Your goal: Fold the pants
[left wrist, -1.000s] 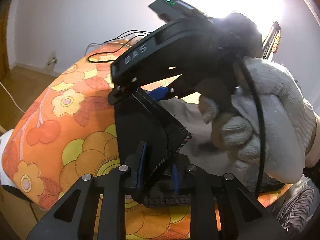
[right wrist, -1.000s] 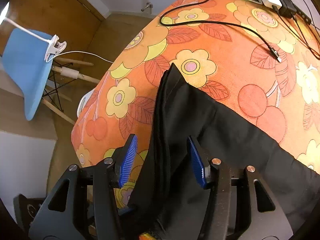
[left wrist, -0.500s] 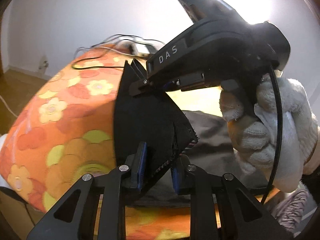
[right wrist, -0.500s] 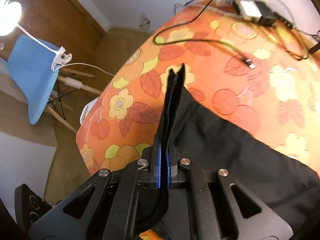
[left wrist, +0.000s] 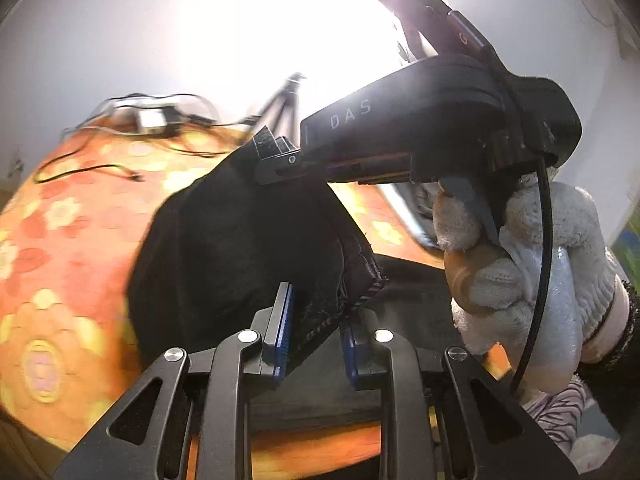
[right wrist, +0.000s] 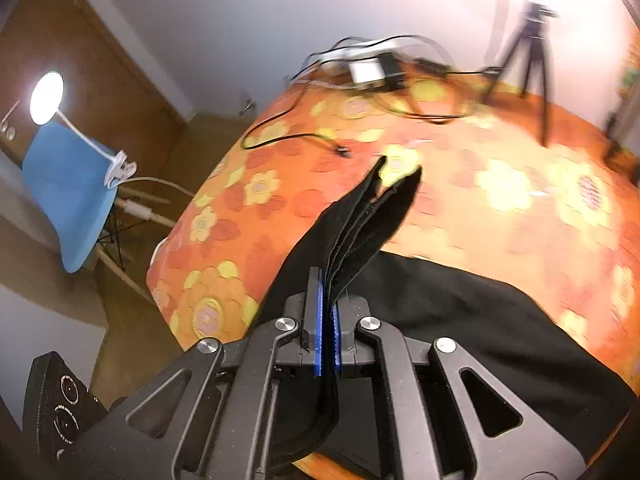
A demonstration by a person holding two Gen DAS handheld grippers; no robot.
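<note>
The black pants [left wrist: 224, 248] lie on an orange flowered table cover [left wrist: 60, 216], with one end lifted off it. My left gripper [left wrist: 316, 336] is shut on a hem corner of that lifted end. My right gripper [right wrist: 327, 320] is shut on the other corner of the pants [right wrist: 460, 304], its blue pads pressed together on several layers that stick up past the tips. In the left wrist view the right gripper [left wrist: 280, 164] reaches in from the right, held by a white-gloved hand [left wrist: 532, 276], and pinches the cloth above the table.
Black cables and a white power adapter [right wrist: 368, 72] lie at the far side of the table [right wrist: 520, 184]. A tripod [right wrist: 532, 28] stands at the back right. A blue chair [right wrist: 68, 196] with a clip lamp stands on the floor to the left.
The right gripper has closed on the pants edge. Both grippers have lifted the end of the pants up and away from the near table edge.
</note>
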